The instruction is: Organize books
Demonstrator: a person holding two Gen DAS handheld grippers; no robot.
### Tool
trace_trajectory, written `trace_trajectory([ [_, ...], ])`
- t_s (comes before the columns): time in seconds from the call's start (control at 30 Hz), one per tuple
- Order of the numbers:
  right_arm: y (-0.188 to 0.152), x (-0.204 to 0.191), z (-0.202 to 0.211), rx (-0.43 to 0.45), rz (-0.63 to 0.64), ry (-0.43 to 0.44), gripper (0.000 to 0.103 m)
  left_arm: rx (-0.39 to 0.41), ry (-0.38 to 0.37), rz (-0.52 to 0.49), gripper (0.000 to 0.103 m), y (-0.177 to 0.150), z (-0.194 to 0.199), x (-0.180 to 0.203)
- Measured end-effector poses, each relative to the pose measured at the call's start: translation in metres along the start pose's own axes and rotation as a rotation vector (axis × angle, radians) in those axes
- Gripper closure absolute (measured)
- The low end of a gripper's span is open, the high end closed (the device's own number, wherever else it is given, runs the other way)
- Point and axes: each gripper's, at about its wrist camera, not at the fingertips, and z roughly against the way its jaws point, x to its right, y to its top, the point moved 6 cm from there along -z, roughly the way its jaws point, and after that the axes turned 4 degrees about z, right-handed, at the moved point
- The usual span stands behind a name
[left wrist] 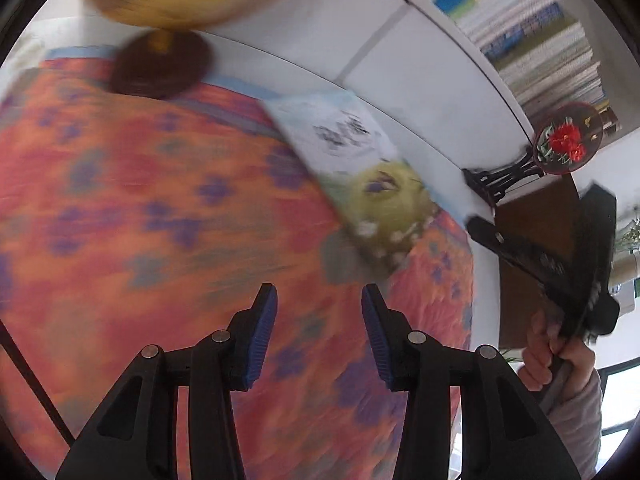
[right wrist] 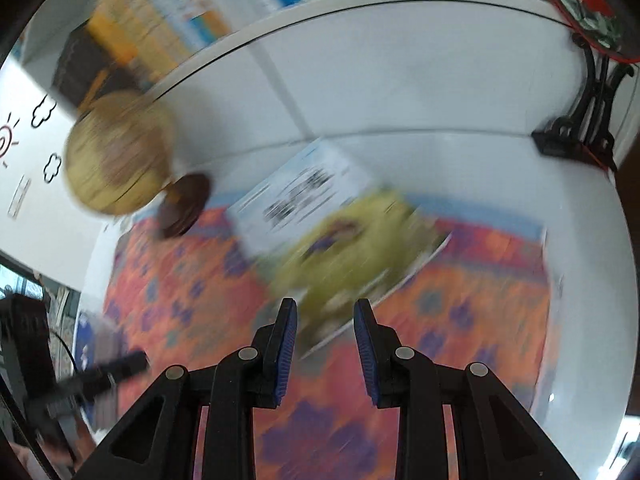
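The left gripper and the right gripper are both held spread, with nothing between the blue pads. Beyond them, a thin book is seen lying flat on an orange patterned cloth over the white desk; its cover is blurred. Farther back, a globe is seen, then what appear to be shelved books.

**Desk Clutter Around the Work Area**

An orange cloth with purple flowers covers most of the white table. A yellowish globe on a dark round base stands at upper left. At upper right, a round red-flower ornament sits on a black stand.
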Motion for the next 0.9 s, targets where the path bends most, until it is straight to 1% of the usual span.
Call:
trace_trajectory([
  [0.1,0.017,0.027,-0.025,-0.001,-0.022,-0.016,0.075,-0.016,-0.003,0.032,0.062,0.008,-0.044,0.018],
  [0.2,0.026,0.041,-0.050,0.005,-0.036,-0.036,0.075,-0.015,-0.011,0.086,0.062,0.017,-0.066,0.024],
  [0.23,0.027,0.044,-0.057,0.006,-0.022,-0.065,0.075,-0.020,-0.010,0.094,0.062,0.021,-0.073,0.025],
  [0.3,0.026,0.049,-0.072,-0.001,0.003,-0.141,0.075,-0.027,0.014,0.092,0.062,0.025,-0.081,0.026],
  [0.37,0.026,0.053,-0.078,0.008,0.009,-0.177,0.075,-0.018,0.011,0.072,0.062,0.029,-0.082,0.029],
  [0.47,0.028,0.057,-0.078,0.034,-0.017,-0.172,0.075,-0.036,0.003,0.044,0.062,0.031,-0.084,0.032],
  [0.53,0.028,0.058,-0.078,0.032,-0.024,-0.142,0.072,-0.045,-0.022,0.047,0.062,0.031,-0.083,0.029],
  [0.57,0.028,0.057,-0.079,0.016,-0.020,-0.116,0.069,-0.052,-0.037,0.044,0.062,0.031,-0.084,0.029],
  [0.63,0.026,0.053,-0.080,-0.035,-0.026,-0.033,0.069,-0.073,-0.048,0.020,0.061,0.030,-0.082,0.028],
  [0.7,0.019,0.045,-0.076,-0.064,-0.017,0.016,0.069,-0.104,-0.061,0.002,0.061,0.027,-0.080,0.026],
  [0.8,-0.002,0.024,-0.066,-0.088,0.011,0.085,0.069,-0.145,-0.091,-0.001,0.061,0.017,-0.071,0.016],
  [0.9,-0.030,-0.007,-0.061,-0.144,0.056,0.136,0.070,-0.205,-0.100,-0.062,0.061,-0.002,-0.060,0.011],
])
